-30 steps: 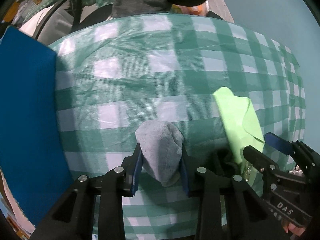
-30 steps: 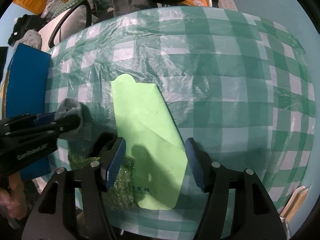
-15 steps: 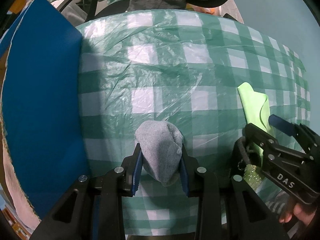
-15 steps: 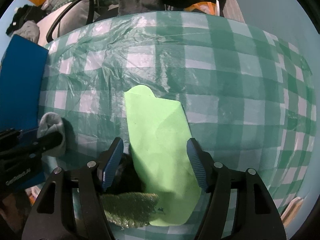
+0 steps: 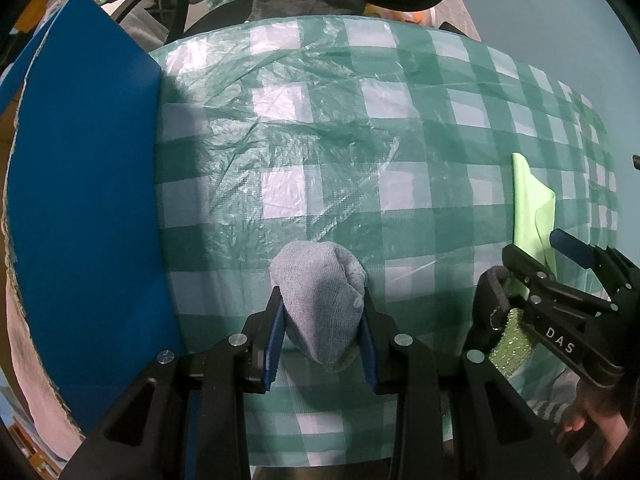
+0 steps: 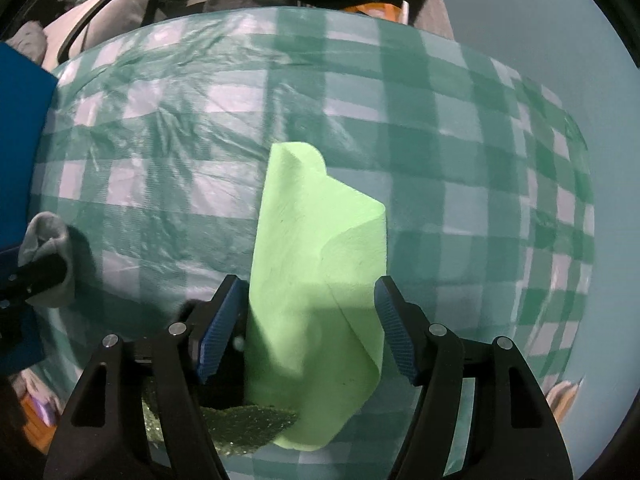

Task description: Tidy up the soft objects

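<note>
Starting at the left edge, there's a big flat blue board [image 5: 84, 200] lying along the side of the green-and-white checked plastic tablecloth [image 5: 340, 152]. Next over, the left gripper [image 5: 322, 320] points down at the table with its blue pads squeezed onto a bunched-up grey knit sock [image 5: 320, 300], so that one's clearly gripped. Further right, a black fuzzy item [image 5: 490, 300] and a glittery green scrubby pad [image 6: 240, 424] sit by the right gripper [image 6: 310, 332]. A curled sheet of light green felt-like cloth [image 6: 316, 280] stands between its jaws, but whether the pads actually pinch it, I can't tell.
</note>
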`<state>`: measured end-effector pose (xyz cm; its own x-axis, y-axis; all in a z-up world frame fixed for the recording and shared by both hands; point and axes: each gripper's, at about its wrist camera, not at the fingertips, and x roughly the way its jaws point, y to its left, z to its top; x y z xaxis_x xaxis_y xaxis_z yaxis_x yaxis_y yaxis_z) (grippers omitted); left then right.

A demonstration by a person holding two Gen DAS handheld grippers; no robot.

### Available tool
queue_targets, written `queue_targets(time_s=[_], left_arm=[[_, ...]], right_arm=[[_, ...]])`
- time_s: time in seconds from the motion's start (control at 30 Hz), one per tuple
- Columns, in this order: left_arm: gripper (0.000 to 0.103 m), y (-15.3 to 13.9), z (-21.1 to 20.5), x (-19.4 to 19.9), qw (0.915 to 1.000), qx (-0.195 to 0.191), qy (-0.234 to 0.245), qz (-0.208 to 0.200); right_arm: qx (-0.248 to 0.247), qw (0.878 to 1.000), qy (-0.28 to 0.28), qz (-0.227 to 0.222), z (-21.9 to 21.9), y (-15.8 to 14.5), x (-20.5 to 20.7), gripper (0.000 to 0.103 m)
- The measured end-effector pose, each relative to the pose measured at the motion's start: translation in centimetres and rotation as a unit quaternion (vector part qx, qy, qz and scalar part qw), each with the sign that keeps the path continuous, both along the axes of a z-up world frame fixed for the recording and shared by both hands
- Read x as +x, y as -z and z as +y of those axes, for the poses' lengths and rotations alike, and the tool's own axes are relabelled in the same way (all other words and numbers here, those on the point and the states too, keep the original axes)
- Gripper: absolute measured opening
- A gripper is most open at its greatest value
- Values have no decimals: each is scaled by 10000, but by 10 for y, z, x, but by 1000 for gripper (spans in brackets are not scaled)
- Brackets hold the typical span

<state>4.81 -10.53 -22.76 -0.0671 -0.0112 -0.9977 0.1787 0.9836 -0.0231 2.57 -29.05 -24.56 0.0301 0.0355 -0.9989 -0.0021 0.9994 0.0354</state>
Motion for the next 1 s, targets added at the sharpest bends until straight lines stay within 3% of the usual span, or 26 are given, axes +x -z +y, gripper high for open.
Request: queue_targets(time_s=[0.17, 0.27, 0.33, 0.37, 0.57, 1.0], left_arm=[[34, -2, -2, -5, 10000, -6, 59, -5], [34, -3, -2, -5, 10000, -8, 64, -18], [34, -4, -1, -7, 10000, -11, 60, -26], [34, -3, -1, -8, 10000, -10, 57, -26], [34, -4, 0, -13, 9999, -16, 93, -48], [34, -21, -8, -21, 9993, -9, 256, -263]], right_arm=[[33, 9999, 87, -57, -8, -1, -11, 64], [23, 9998, 141, -141, -15, -3, -21, 44], [-4, 9997, 172, -169, -14, -5, -22, 16], [1, 9997, 195, -169, -16, -5, -23, 13], [424, 9974, 506, -292, -32, -11, -31, 7], [725, 9921, 692, -750, -60, -49, -61, 7]])
